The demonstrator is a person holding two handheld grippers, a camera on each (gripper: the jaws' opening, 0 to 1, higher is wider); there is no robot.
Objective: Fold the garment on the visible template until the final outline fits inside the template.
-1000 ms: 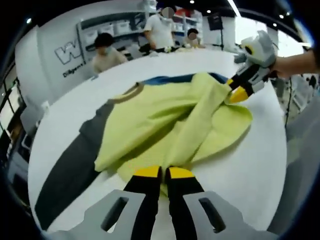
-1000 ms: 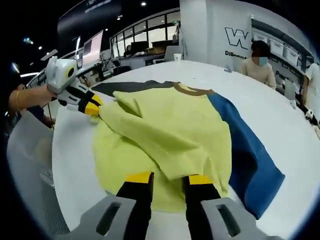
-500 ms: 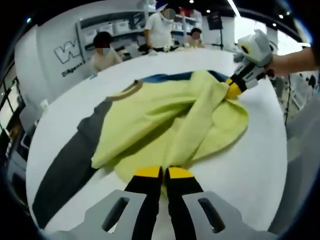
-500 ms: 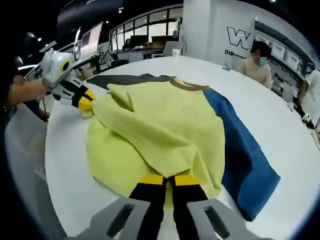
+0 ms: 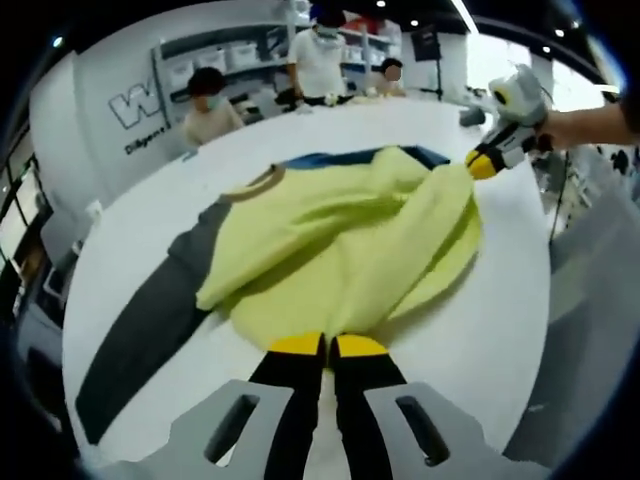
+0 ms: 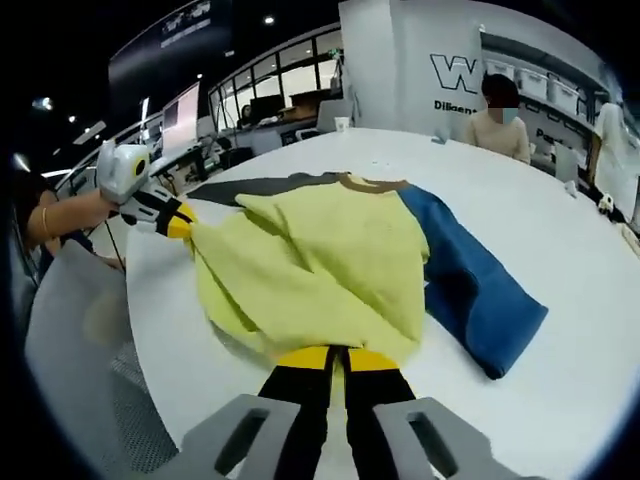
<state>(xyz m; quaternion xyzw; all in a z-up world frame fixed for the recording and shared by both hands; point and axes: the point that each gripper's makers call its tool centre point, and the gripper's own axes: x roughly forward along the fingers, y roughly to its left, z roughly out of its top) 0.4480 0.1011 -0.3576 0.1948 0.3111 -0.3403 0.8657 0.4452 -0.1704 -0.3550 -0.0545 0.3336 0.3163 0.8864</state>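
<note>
Table (image 5: 500,330), white and round, carries everything; in the right tool's view it is (image 6: 590,330). On it lies the template: a dark grey strip (image 5: 150,320) at the left and a blue strip (image 6: 470,285) at the right of the garment, the grey one also seen far off at (image 6: 250,185) and the blue edge at (image 5: 340,158). The yellow garment (image 5: 340,250) lies bunched over the middle of the template, brown collar (image 5: 255,185) toward the far side; in the right tool's view it is (image 6: 320,265), collar at (image 6: 370,183). The left tool (image 5: 328,345) has its jaws pressed together on the near hem of the garment. The right tool (image 6: 335,357) likewise pinches a garment edge with jaws closed. Each tool also shows in the other's view, gripping a corner of the cloth: the right one at (image 5: 482,165), the left one at (image 6: 180,225). People (image 5: 205,100) sit and stand at the far side of the table.
</note>
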